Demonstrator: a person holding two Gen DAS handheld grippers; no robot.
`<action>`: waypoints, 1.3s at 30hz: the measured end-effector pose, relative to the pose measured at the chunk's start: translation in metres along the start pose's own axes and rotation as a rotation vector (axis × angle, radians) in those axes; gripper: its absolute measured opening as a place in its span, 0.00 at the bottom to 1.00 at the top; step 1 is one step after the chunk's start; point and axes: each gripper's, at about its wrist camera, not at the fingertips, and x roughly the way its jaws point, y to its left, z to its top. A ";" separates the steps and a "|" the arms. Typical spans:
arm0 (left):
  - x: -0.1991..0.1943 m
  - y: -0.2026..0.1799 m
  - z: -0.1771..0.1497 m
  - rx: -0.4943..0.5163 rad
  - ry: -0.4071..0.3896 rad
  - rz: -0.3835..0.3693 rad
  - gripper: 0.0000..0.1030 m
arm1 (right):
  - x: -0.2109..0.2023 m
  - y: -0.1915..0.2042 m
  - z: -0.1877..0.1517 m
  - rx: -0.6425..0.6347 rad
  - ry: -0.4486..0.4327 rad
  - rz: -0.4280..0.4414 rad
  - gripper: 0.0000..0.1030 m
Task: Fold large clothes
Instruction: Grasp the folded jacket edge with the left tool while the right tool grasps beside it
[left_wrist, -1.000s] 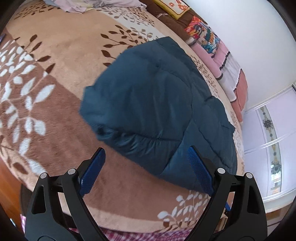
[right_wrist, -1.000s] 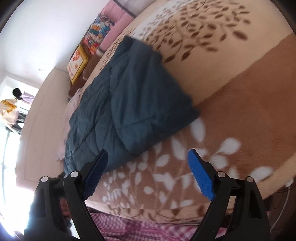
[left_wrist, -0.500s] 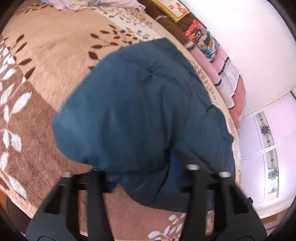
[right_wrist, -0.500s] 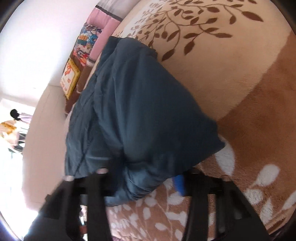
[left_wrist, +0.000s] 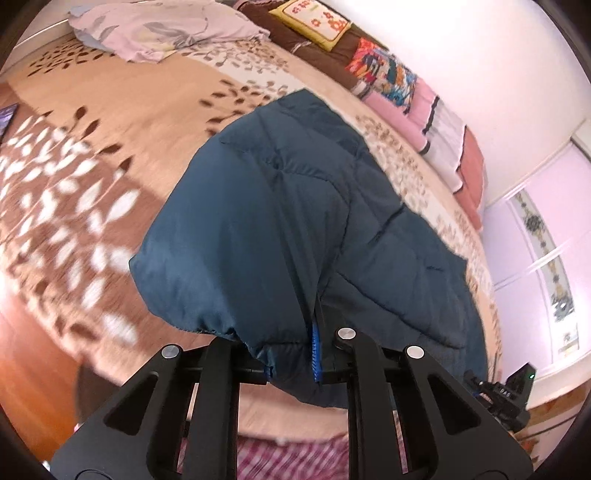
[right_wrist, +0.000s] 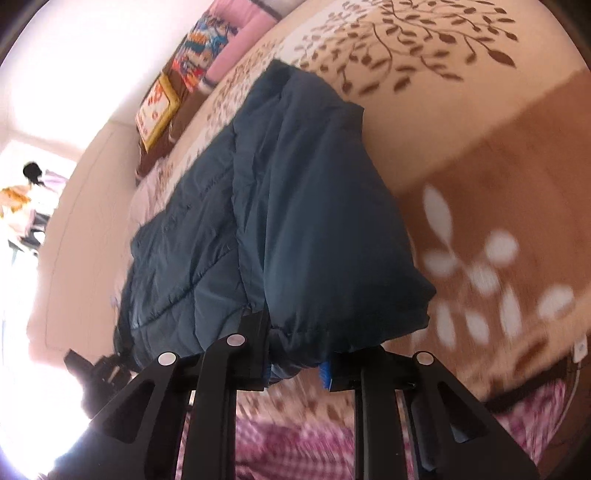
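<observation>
A dark teal quilted jacket (left_wrist: 295, 206) lies folded lengthwise on a bed with a brown leaf-patterned blanket (left_wrist: 92, 155). My left gripper (left_wrist: 291, 354) is shut on the jacket's near hem, which bulges over its fingers. In the right wrist view the same jacket (right_wrist: 295, 221) runs away from me, and my right gripper (right_wrist: 295, 365) is shut on the near hem too, at its other corner. The near end of the jacket is lifted off the blanket (right_wrist: 498, 166).
Pillows and cushions (left_wrist: 399, 85) line the bed's far side by the wall. A crumpled pale cloth (left_wrist: 162, 33) lies at the far left of the bed. A pink checked sheet (right_wrist: 295, 443) shows at the near bed edge.
Both grippers moved forward onto the jacket's near hem and closed on it from open. The near end of the jacket has risen off the blanket.
</observation>
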 end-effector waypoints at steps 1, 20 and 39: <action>-0.001 0.004 -0.006 0.001 0.006 0.008 0.15 | -0.002 0.000 -0.008 -0.019 0.010 -0.020 0.20; 0.010 0.014 -0.035 0.038 -0.040 0.150 0.54 | -0.027 0.020 -0.051 -0.357 0.172 -0.328 0.18; -0.003 0.009 -0.043 0.096 -0.080 0.144 0.54 | 0.111 0.191 -0.056 -0.745 0.173 -0.186 0.01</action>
